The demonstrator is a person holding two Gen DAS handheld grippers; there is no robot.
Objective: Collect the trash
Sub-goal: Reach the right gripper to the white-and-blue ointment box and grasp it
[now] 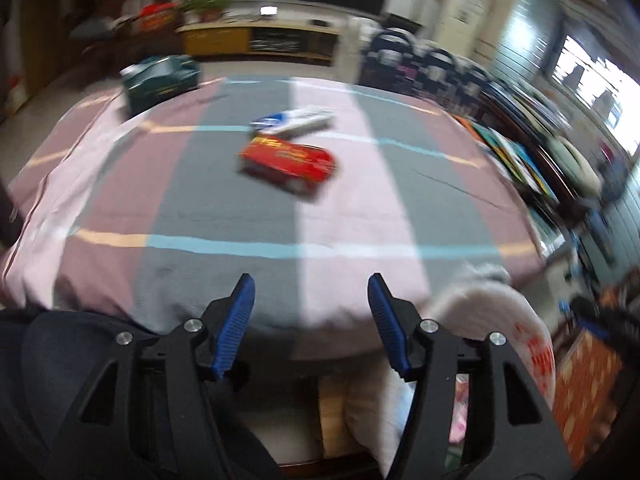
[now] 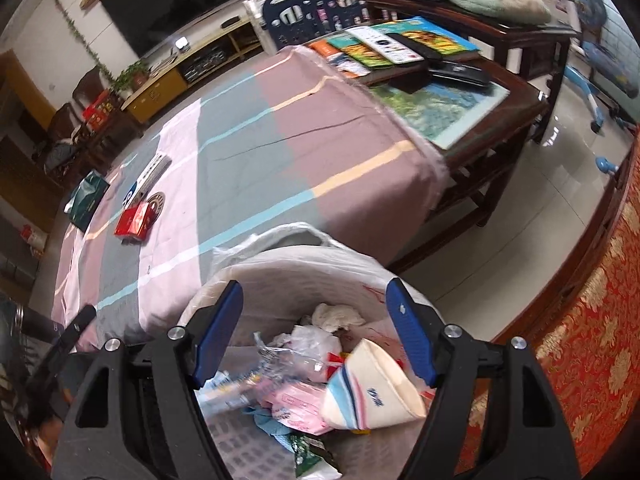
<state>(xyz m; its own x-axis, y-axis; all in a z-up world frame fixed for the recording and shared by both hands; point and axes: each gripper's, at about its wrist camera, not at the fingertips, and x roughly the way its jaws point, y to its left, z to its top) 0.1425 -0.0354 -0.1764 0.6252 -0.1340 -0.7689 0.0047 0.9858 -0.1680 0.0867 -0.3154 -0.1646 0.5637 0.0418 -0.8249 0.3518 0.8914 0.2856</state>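
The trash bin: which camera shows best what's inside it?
The right wrist view. It looks straight down into the trash bin, showing wrappers and a paper cone. The left wrist view catches only a blurred edge of its bag.

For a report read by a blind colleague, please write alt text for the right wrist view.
The open right gripper hangs empty over a lined trash bin holding a paper cup, wrappers and tissue. Behind the bin, a striped cloth covers a table on which a red box, a white box and a green pack lie.
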